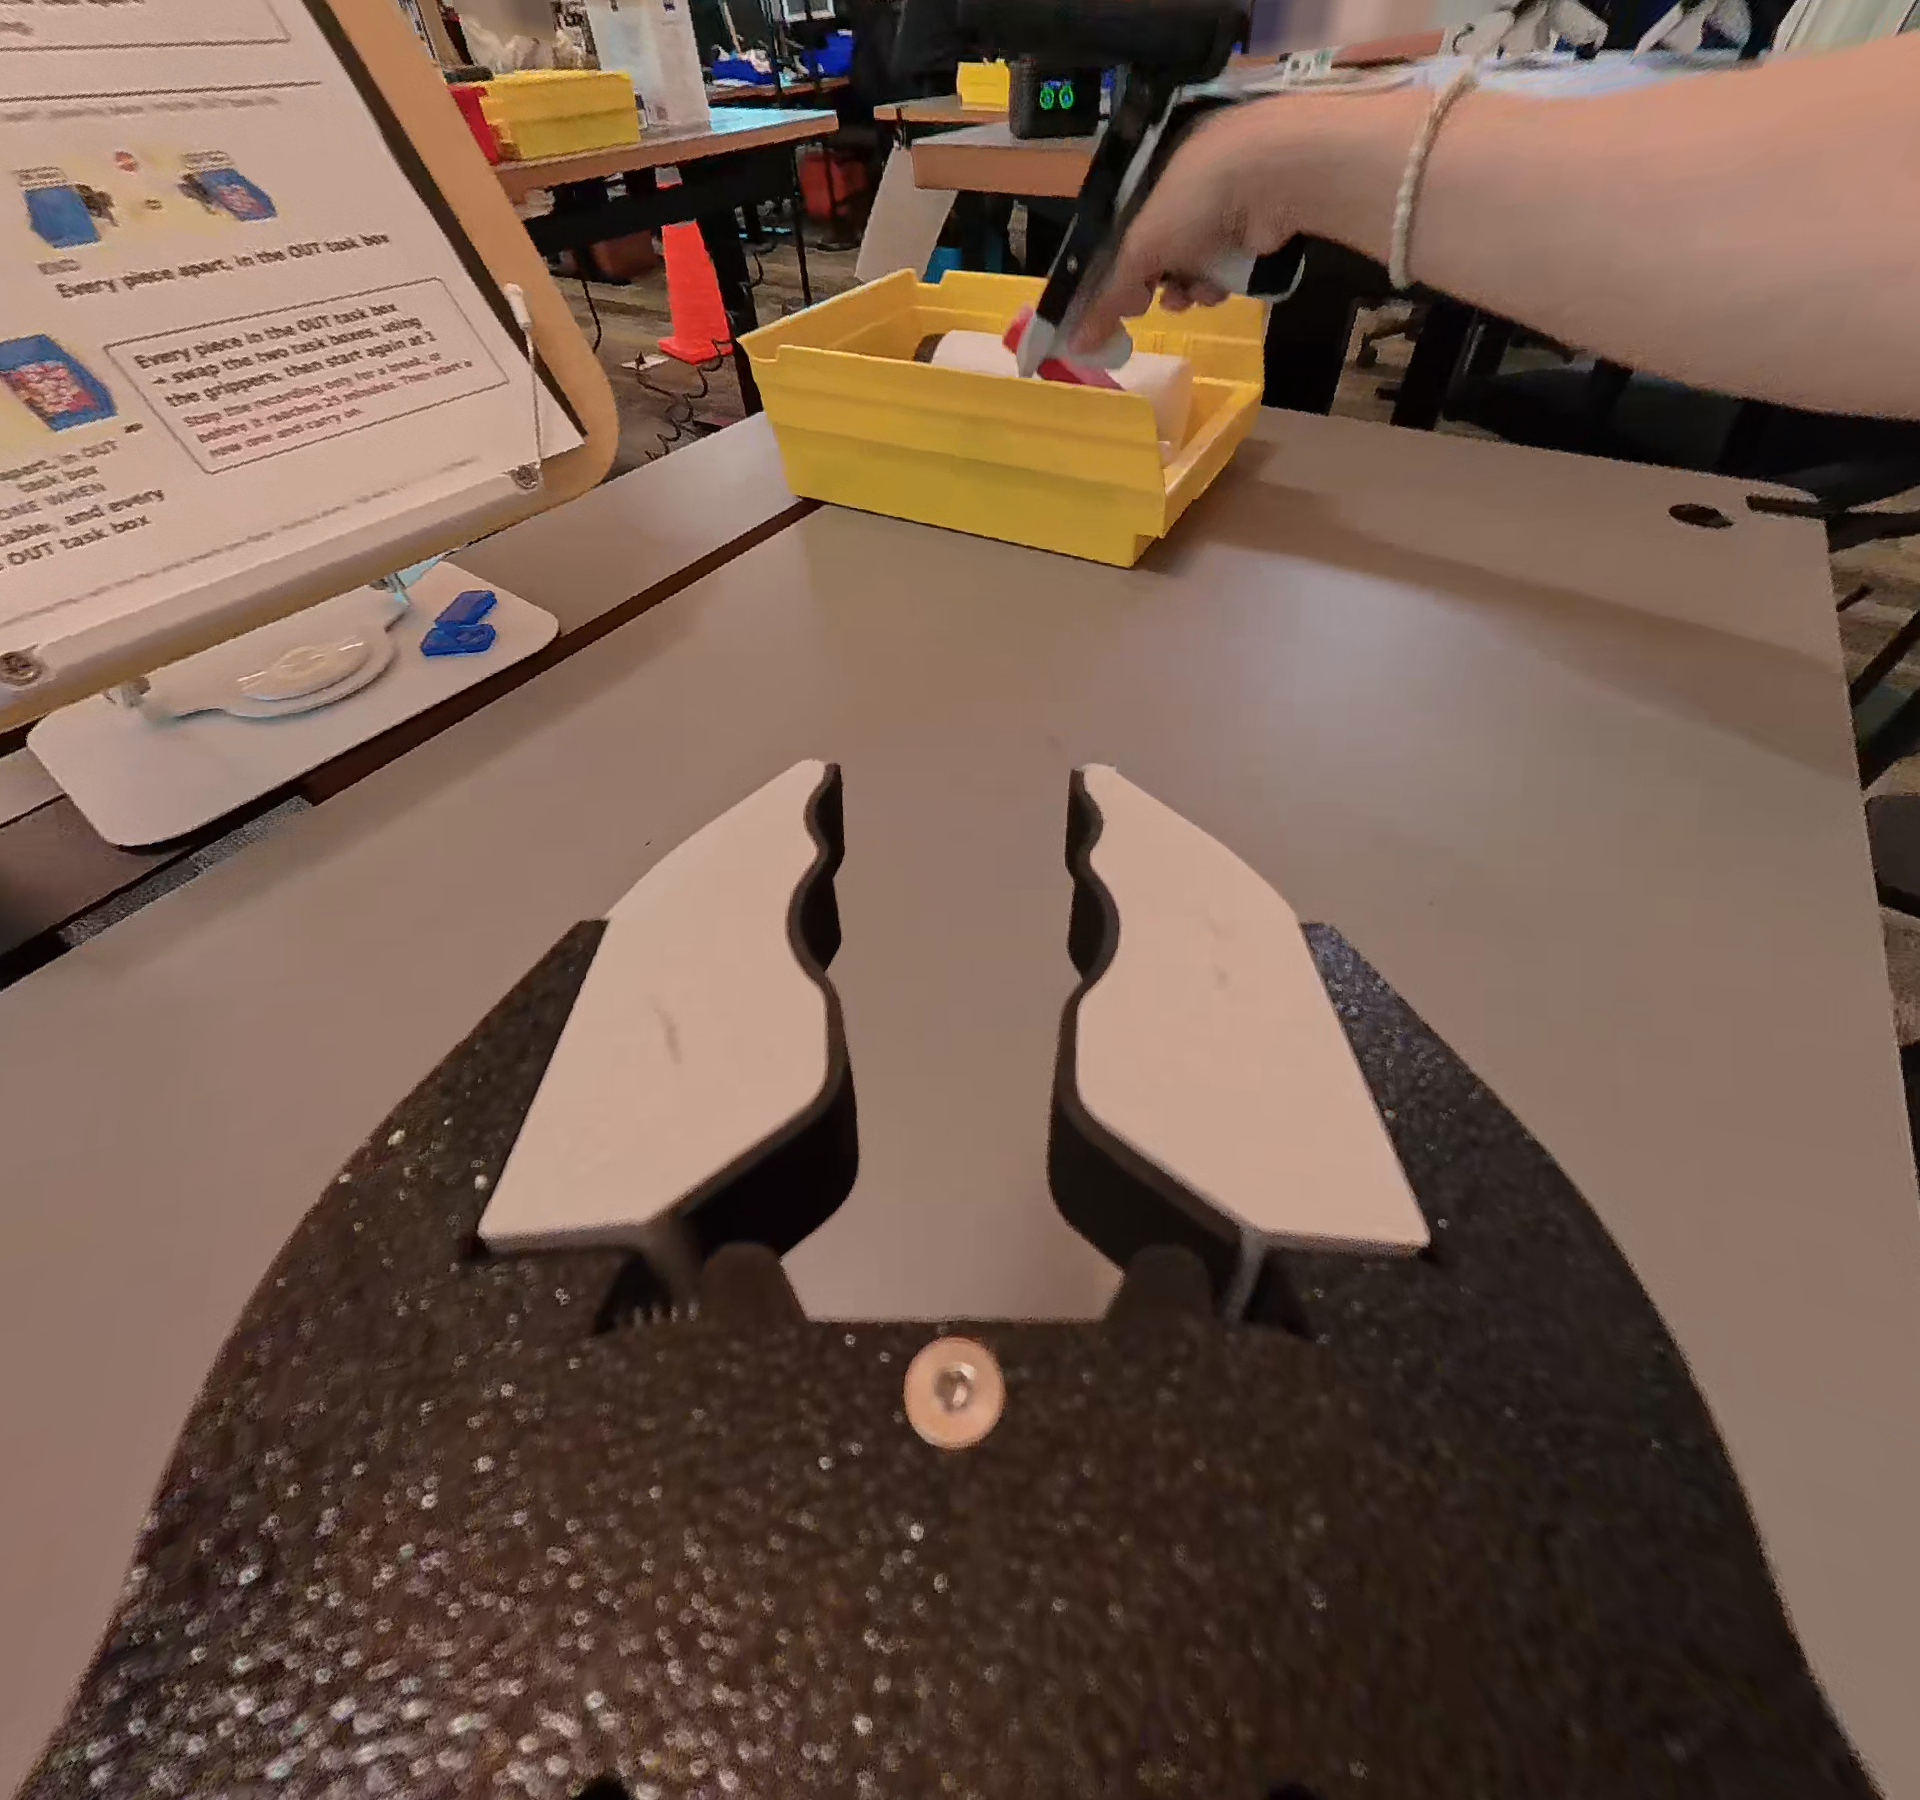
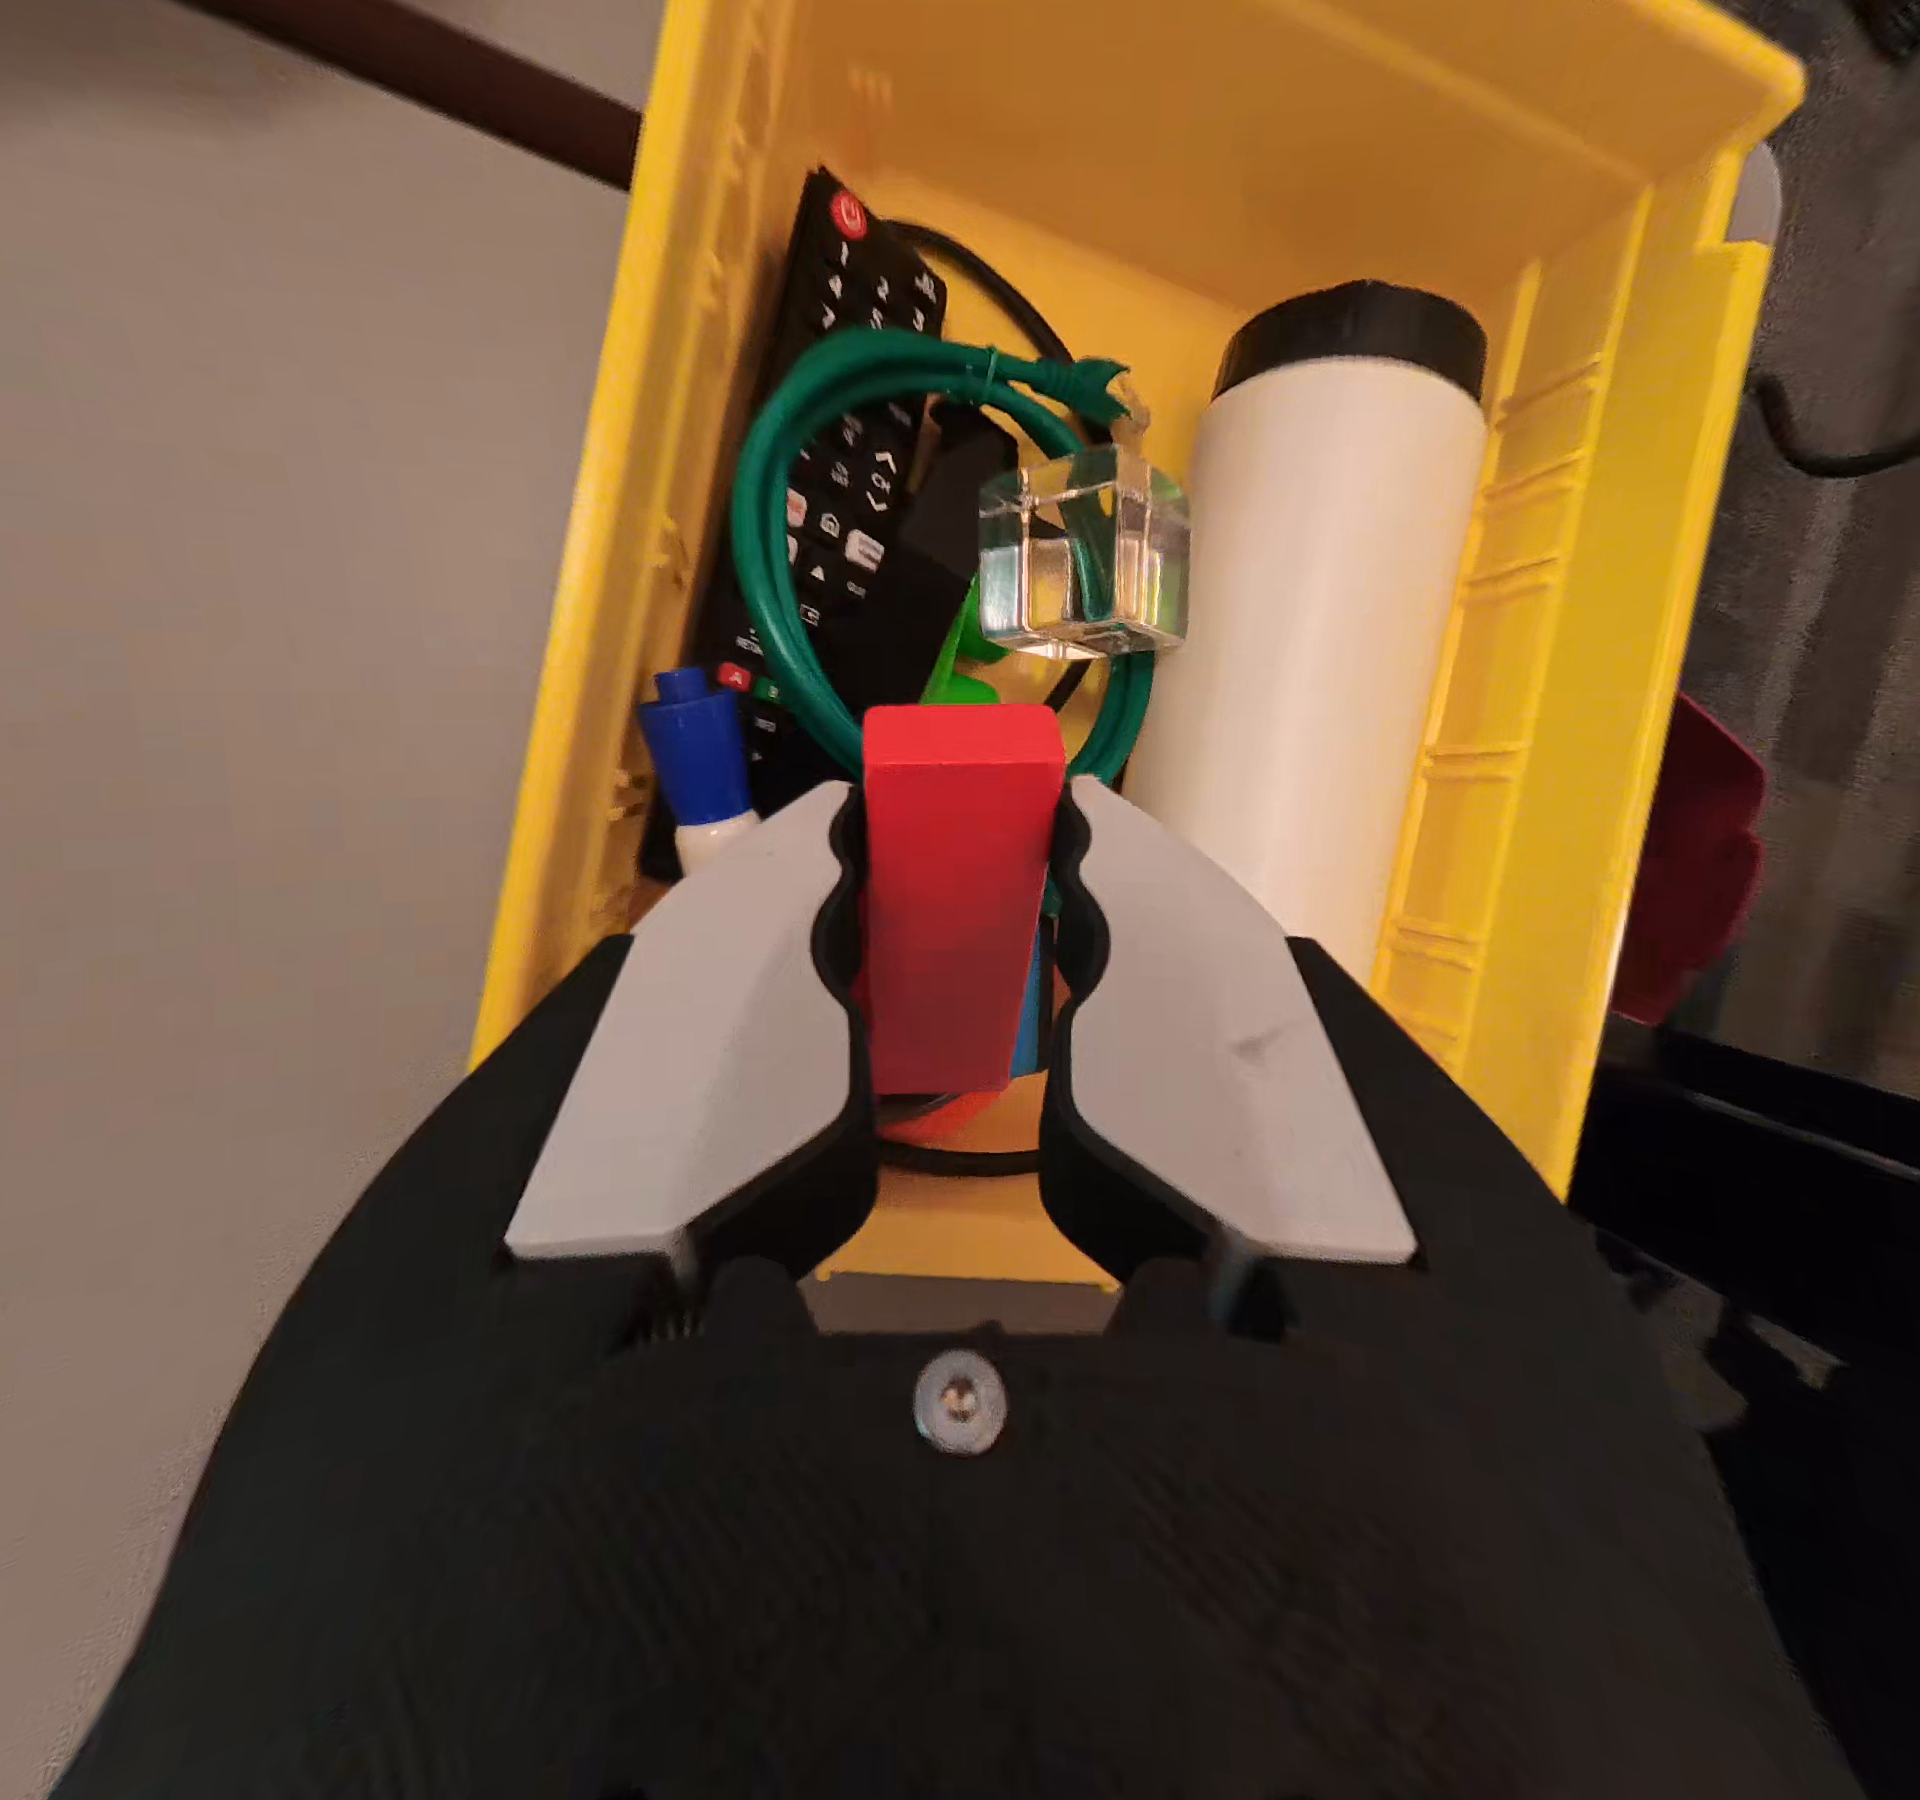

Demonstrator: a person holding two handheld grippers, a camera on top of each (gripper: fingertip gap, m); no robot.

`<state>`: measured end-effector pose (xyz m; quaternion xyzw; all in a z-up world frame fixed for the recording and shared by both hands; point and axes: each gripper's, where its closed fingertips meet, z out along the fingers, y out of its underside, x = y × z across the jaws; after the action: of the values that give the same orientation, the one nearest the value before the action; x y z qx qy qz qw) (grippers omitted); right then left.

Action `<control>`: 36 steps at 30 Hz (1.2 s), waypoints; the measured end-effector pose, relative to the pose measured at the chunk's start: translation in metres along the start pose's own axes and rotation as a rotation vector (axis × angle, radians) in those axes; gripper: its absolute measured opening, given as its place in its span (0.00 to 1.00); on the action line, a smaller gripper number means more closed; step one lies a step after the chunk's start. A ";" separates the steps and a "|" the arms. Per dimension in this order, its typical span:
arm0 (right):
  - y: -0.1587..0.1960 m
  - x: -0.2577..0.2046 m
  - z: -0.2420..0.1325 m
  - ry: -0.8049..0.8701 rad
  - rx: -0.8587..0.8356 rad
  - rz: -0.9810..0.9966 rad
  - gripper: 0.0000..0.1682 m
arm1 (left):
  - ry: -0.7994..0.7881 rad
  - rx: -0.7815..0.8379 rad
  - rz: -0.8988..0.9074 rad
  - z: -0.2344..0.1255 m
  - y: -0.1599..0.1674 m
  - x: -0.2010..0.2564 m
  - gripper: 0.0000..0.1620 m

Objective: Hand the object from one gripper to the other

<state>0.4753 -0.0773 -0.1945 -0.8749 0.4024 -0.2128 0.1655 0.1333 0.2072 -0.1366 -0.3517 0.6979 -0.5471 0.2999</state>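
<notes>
Two grippers, two jobs: your right gripper (image 2: 961, 800) is clamped on the red rectangular wooden block (image 2: 951, 909) above the yellow plastic bin (image 2: 1143, 88), while your left gripper (image 1: 951, 779) waits with fingers parted over the grey table (image 1: 1351, 711), ready to receive it.

remote (image 2: 831, 462) half under green cable (image 2: 790, 545), marker (image 2: 696, 763) tip behind tongs (image 2: 956, 805)
</notes>
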 end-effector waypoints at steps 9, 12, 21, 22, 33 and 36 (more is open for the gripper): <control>-0.016 0.019 -0.006 0.094 0.094 0.066 0.47 | -0.053 0.035 -0.074 -0.022 0.000 -0.030 0.25; -0.031 0.019 -0.043 0.119 0.268 0.131 0.54 | -0.110 0.054 -0.116 -0.038 -0.003 -0.048 0.23; 0.005 -0.136 -0.155 -0.179 0.785 0.021 0.56 | -0.602 -0.162 -0.384 -0.158 0.029 -0.189 0.21; 0.012 -0.151 -0.157 -0.226 0.799 0.017 0.55 | -0.617 -0.237 -0.436 -0.168 0.039 -0.208 0.22; 0.029 -0.207 -0.150 -0.280 0.824 -0.140 0.53 | -0.725 -0.843 -0.955 -0.183 0.177 -0.317 0.23; 0.031 -0.205 -0.153 -0.301 0.839 -0.132 0.52 | -0.736 -0.869 -0.960 -0.173 0.184 -0.320 0.23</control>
<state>0.2584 0.0447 -0.1274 -0.7770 0.1961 -0.2383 0.5487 0.1482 0.5935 -0.2670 -0.8652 0.4754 -0.1397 0.0763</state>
